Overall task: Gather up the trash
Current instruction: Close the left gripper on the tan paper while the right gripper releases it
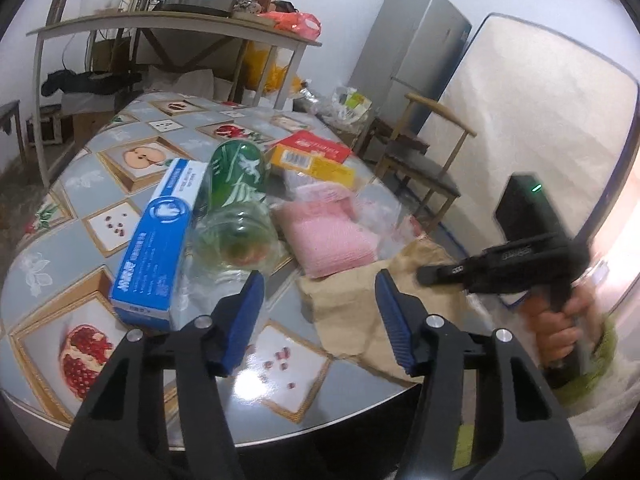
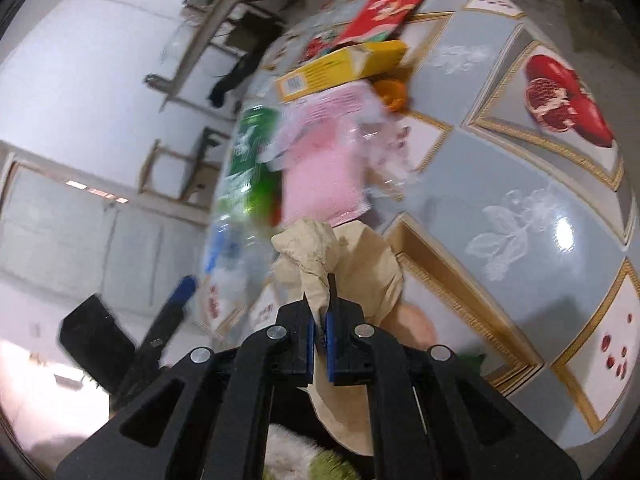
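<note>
A round table [image 1: 120,152] with a fruit-print cover holds trash: a blue box [image 1: 160,240], a green plastic bottle [image 1: 236,200], a pink cloth in plastic wrap [image 1: 324,236], a yellow and red box [image 1: 312,156] and crumpled brown paper [image 1: 372,304]. My left gripper [image 1: 320,320] is open over the table's near edge, between the bottle and the brown paper. My right gripper [image 2: 319,344] is shut on the brown paper [image 2: 320,256] at the table's edge; it shows at the right of the left wrist view [image 1: 432,272]. The pink cloth [image 2: 320,164] and the bottle [image 2: 248,160] lie beyond it.
A wooden chair [image 1: 424,148] stands beyond the table, with a grey fridge [image 1: 412,52] and a leaning mattress [image 1: 540,120] behind. A shelf table [image 1: 168,24] with kitchen items stands at the back left. An orange object [image 2: 394,94] lies by the yellow box [image 2: 344,66].
</note>
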